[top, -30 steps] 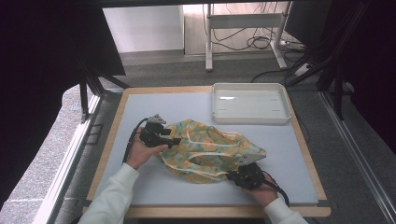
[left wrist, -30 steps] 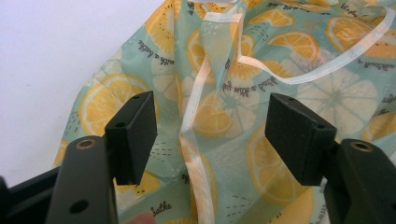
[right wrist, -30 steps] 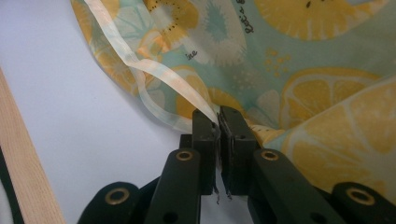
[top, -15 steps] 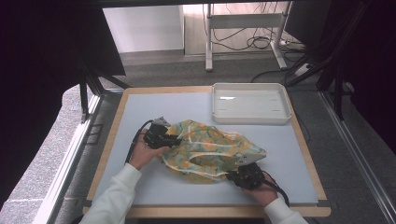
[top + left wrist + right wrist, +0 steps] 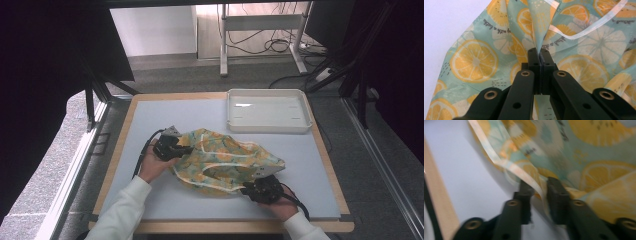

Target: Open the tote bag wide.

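Observation:
A crumpled cloth (image 5: pixel 225 160), teal with a lemon-slice print and white trim, lies mid-table. At its left edge my left gripper (image 5: pixel 181 149) has just been closing. In the left gripper view its jaws (image 5: pixel 539 53) stand shut on a pinched fold of the cloth (image 5: pixel 574 75). At the cloth's near right corner is my right gripper (image 5: pixel 255 187), whose jaws have just been opening. In the blurred right gripper view they (image 5: pixel 539 186) stand apart with the trimmed cloth edge (image 5: pixel 506 167) loose between them.
A white tray (image 5: pixel 267 127) sits at the table's far right. The pale blue table top (image 5: pixel 150 120) has a wooden rim all round. Sleeved forearms come in from the near edge, and dark frame posts flank the table.
Both hands have stayed in place. The high view shows no clear shift of the cloth.

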Tool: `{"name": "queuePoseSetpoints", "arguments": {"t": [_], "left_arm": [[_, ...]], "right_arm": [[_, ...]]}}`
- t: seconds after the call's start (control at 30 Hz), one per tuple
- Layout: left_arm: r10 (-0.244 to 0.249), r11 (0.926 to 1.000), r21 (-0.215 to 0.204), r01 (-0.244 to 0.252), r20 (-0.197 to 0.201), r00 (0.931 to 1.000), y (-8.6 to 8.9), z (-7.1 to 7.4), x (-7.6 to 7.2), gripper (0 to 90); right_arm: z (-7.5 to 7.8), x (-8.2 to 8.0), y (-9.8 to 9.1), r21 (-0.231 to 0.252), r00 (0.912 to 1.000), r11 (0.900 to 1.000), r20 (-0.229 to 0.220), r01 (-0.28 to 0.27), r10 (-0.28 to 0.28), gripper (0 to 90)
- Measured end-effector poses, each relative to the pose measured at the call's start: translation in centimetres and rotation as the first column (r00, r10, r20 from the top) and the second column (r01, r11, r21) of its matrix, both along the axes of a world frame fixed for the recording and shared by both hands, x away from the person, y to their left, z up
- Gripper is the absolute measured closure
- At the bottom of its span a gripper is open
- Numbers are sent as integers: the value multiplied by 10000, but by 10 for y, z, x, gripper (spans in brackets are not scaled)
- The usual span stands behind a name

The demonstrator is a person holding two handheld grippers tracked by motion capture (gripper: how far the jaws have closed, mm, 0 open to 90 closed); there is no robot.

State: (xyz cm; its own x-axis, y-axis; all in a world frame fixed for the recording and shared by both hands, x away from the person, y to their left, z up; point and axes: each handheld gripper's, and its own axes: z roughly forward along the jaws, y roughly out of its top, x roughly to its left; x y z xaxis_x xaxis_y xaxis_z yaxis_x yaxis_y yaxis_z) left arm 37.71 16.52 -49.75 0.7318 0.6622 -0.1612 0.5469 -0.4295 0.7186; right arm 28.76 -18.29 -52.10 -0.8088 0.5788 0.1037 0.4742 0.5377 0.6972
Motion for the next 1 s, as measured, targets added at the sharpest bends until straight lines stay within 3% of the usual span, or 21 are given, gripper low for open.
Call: {"name": "queuePoseSetpoints", "arguments": {"t": [0.13,0.3,0.4,0.53,0.7,1.0], "left_arm": [[12,10000,-55,-12,48,10000,2,0,-1,900],[53,10000,-64,-52,54,10000,2,0,-1,900],[89,9999,-99,-88,83,9999,1,0,-1,900],[72,10000,-69,-71,112,9999,1,0,-1,900],[116,9998,-134,-113,152,9998,3,3,-2,900],[92,9998,-169,-89,195,9998,4,3,-2,900]], "right_arm": [[16,-11,-6,713,9988,9973,438,177,-209,543],[28,-27,-18,1078,9940,9916,749,713,-796,421],[40,-33,-23,1719,9936,9820,668,788,-914,384],[56,-35,-23,2157,9927,9743,856,649,-851,378],[70,-22,-24,2308,9874,9693,1104,851,-1130,384],[84,28,-24,2036,9763,9678,1256,1482,-1760,409]]}}
